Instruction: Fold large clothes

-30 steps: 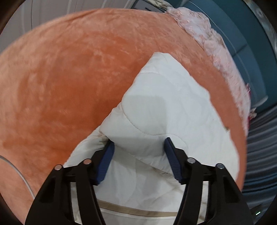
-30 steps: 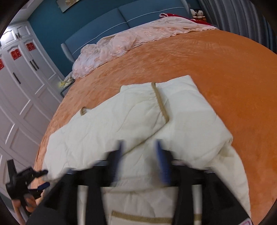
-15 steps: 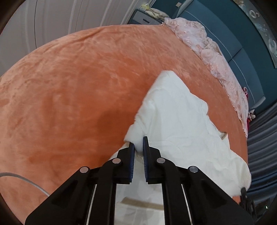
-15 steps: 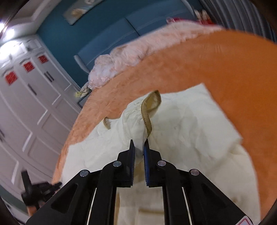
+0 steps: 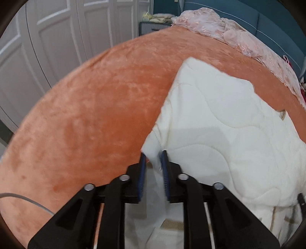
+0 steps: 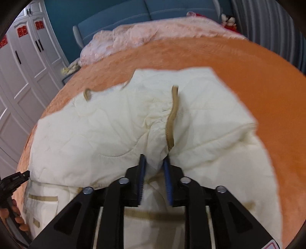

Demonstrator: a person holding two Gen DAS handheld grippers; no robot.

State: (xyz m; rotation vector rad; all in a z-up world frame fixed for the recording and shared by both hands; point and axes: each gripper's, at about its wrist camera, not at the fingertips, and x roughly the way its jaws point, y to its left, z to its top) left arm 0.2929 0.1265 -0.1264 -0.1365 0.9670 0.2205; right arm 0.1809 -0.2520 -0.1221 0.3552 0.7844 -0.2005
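A cream quilted jacket (image 5: 229, 124) with tan trim lies folded over on an orange plush bed cover (image 5: 95, 115). My left gripper (image 5: 154, 159) is shut on the jacket's left folded edge, cloth pinched between its blue pads. In the right wrist view the jacket (image 6: 114, 134) is doubled over, its tan zipper band (image 6: 172, 118) running up the middle. My right gripper (image 6: 155, 162) is shut on a bunch of cloth at the base of that band. The left gripper shows at the far left of the right wrist view (image 6: 14, 180).
A pink lace bedspread (image 6: 153, 32) is heaped at the far end of the bed before a blue headboard (image 6: 172, 9). White wardrobe doors (image 5: 47, 38) stand to the left. A nightstand (image 5: 153, 26) sits by the bed's far corner. A grey cable (image 5: 23, 201) hangs at lower left.
Both grippers went from open to shut on the jacket, then drew the gripped edges over, so the upper layer now lies folded across the lower part.
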